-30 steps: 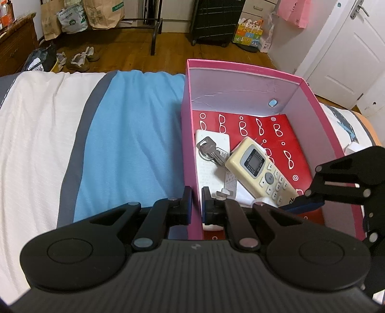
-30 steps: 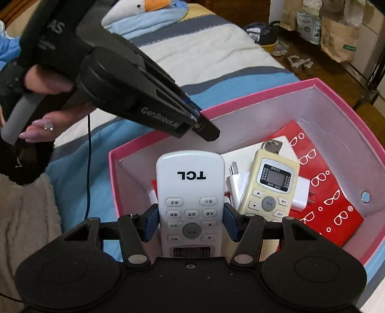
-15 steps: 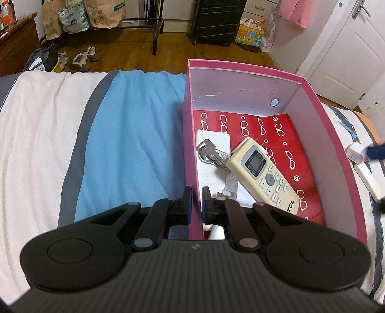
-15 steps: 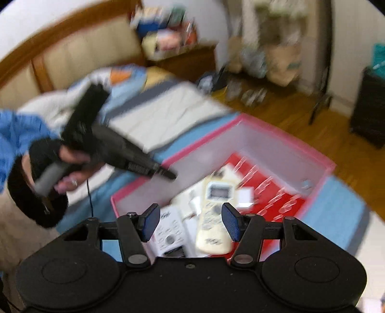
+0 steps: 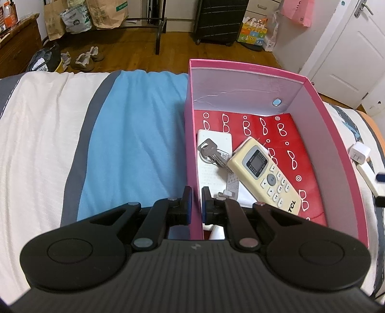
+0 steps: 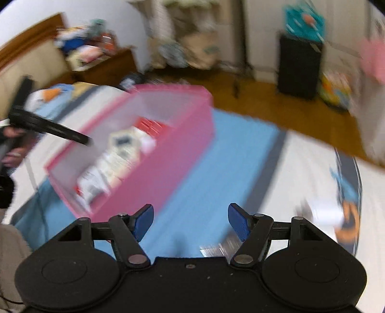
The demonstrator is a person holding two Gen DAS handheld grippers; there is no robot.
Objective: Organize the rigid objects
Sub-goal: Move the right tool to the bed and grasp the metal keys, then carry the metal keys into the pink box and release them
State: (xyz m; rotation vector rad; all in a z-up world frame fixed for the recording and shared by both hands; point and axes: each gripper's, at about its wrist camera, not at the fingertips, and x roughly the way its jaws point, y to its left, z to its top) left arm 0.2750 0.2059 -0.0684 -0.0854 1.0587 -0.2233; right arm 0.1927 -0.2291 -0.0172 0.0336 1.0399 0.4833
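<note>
A pink box point(image 5: 310, 83) stands on the bed. My left gripper point(image 5: 194, 207) is shut on the box's near left wall. Inside lie a cream remote point(image 5: 263, 174), keys point(image 5: 210, 150) on a white slab point(image 5: 213, 171), and a white TCL remote, mostly hidden behind my gripper. My right gripper point(image 6: 191, 218) is open and empty, above the blue bedsheet to the right of the box point(image 6: 168, 154). That view is blurred. A white plug point(image 5: 359, 153) and a white bar point(image 5: 368, 178) lie on the bed to the box's right.
The bed has a blue, grey and white striped sheet point(image 5: 134, 134). Beyond the bed's far edge are a wooden floor, shoes point(image 5: 85, 57), paper bags and a black suitcase point(image 5: 220, 21). A white door point(image 5: 353, 50) is at the right.
My right gripper let go of the white TCL remote in the box, opened, and swung away to the right over the bed. My left gripper kept its hold on the box wall.
</note>
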